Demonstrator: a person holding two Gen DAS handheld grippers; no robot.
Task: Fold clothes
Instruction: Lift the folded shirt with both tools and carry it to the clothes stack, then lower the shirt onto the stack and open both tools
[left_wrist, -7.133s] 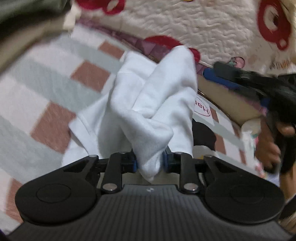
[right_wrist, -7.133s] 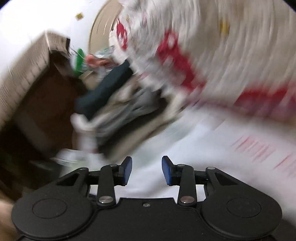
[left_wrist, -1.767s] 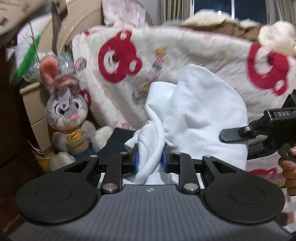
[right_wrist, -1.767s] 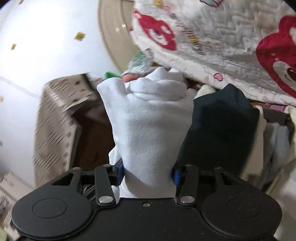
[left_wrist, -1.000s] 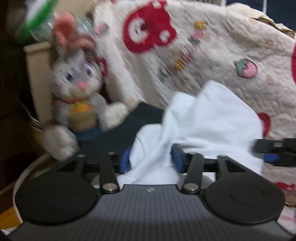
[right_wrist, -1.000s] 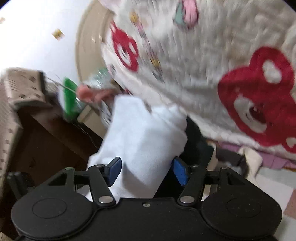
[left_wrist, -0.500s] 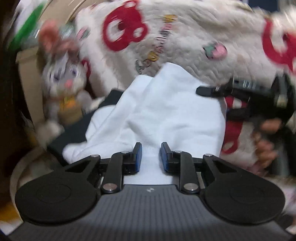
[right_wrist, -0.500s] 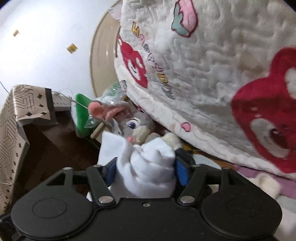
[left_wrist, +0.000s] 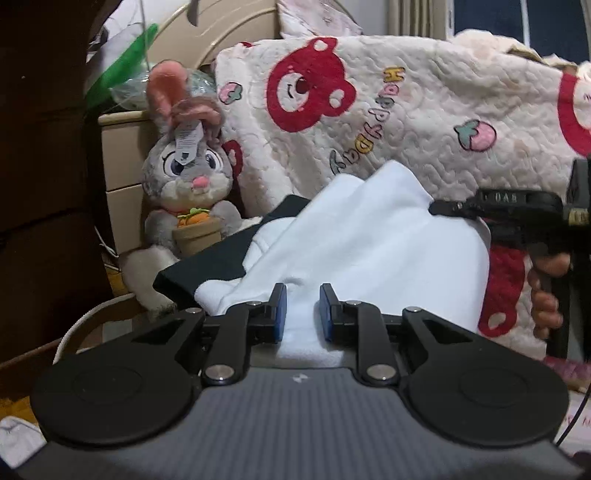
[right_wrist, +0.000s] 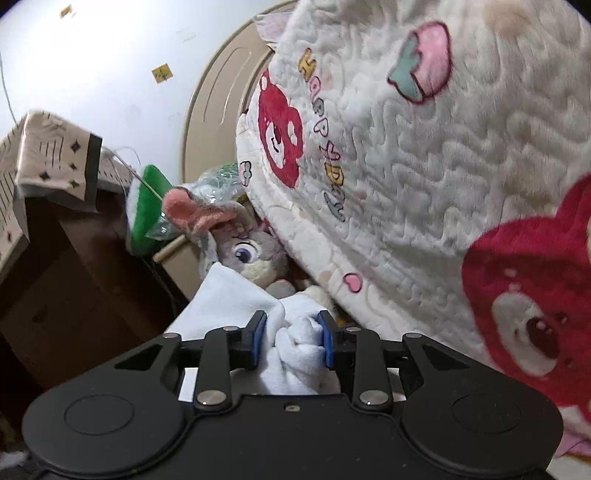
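Observation:
A white fleece garment (left_wrist: 369, 251) is stretched between my two grippers, over a dark folded garment (left_wrist: 221, 254). My left gripper (left_wrist: 299, 314) is shut on its near edge. My right gripper (right_wrist: 291, 334) is shut on a bunched part of the white garment (right_wrist: 295, 343). In the left wrist view the right gripper (left_wrist: 443, 208) comes in from the right and pinches the garment's far right corner.
A grey plush rabbit (left_wrist: 184, 184) sits at the left against a beige drawer unit (left_wrist: 122, 155). A cream quilt with red bears (left_wrist: 406, 122) is heaped behind. A dark wooden cabinet (right_wrist: 74, 280) stands at the left.
The right gripper has closed tighter on the bunched cloth. The white garment has settled lower over the dark garment. Both views have steadied.

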